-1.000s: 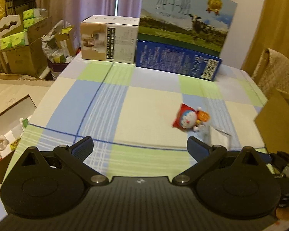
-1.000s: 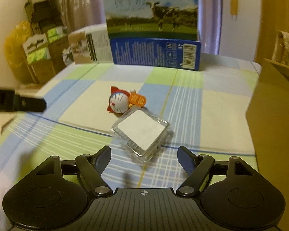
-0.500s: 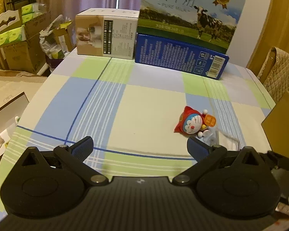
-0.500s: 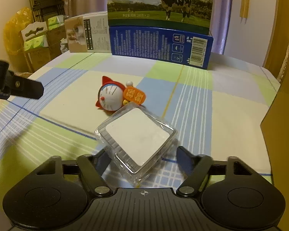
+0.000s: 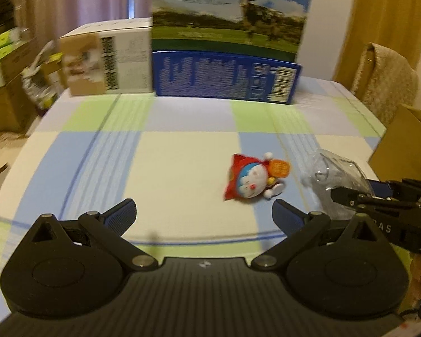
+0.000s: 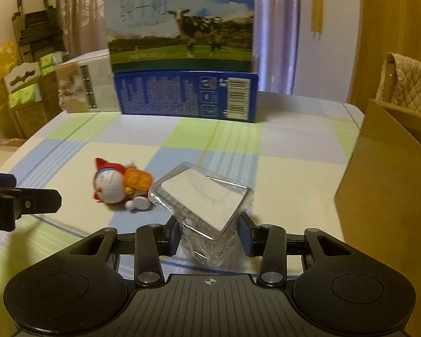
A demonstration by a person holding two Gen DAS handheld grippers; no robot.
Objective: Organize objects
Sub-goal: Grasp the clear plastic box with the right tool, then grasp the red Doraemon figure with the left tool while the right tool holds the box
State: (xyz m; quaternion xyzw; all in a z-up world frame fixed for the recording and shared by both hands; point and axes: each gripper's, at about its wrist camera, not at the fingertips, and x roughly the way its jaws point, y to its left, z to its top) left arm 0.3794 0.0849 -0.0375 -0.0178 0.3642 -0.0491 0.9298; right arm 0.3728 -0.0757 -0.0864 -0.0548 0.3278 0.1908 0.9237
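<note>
While the right claw (image 6: 209, 234) pinched a clear plastic box (image 6: 203, 196) between its two fingers, the box sat tilted, its white top facing up, just beside the cartoon cat toy (image 6: 118, 184). That toy lay on its side on the checked worktop (image 6: 294, 174), near the middle. Beyond the toy, at the far edge, stood a blue milk carton case (image 6: 182, 56) with a white box (image 6: 84, 87) touching its left side. To the right of the toy rose a brown cardboard box (image 6: 384, 196). The left claw (image 5: 203, 213) hung spread wide and empty, short of the toy.
</note>
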